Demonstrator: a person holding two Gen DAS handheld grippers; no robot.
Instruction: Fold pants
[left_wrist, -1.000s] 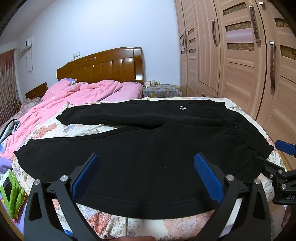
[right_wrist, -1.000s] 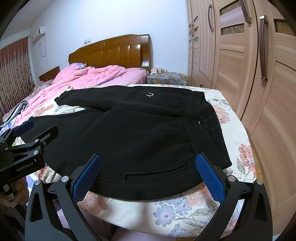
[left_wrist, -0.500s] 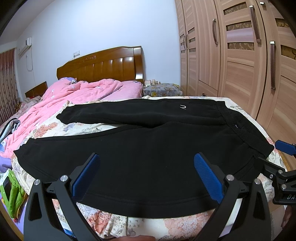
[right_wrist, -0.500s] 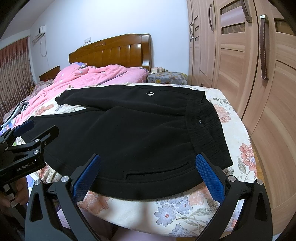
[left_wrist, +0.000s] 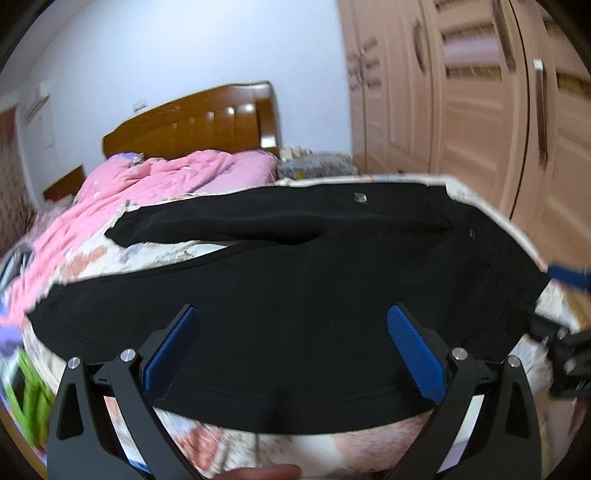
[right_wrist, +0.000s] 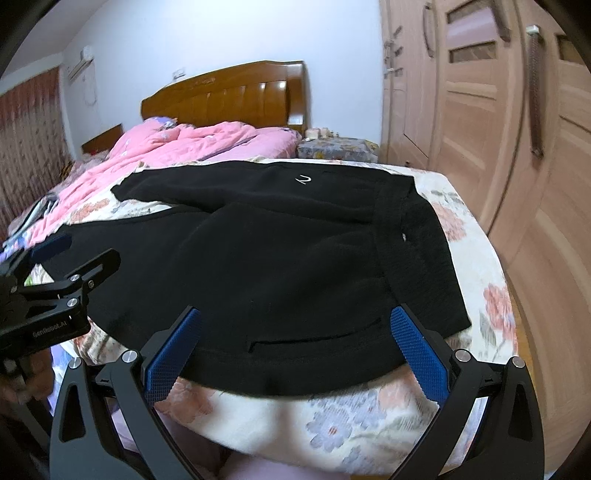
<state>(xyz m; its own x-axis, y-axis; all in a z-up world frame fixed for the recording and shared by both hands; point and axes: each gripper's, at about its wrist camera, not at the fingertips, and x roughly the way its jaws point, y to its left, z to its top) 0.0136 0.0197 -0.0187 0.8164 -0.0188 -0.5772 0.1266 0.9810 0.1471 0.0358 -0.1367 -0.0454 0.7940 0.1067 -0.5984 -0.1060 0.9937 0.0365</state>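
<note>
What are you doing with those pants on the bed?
A person is about to fold the black pants, holding tongs in each hand. The pants lie spread flat on the flowery bed sheet, one leg nearer and one farther back, the waistband toward the wardrobe. The left tongs and right tongs are both open at the near edge of the pants, not gripping anything. No fold is made yet.

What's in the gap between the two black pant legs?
In the left wrist view, a wedge of flowered bedsheet shows between the legs of the black pants. Nothing else lies there.
</note>
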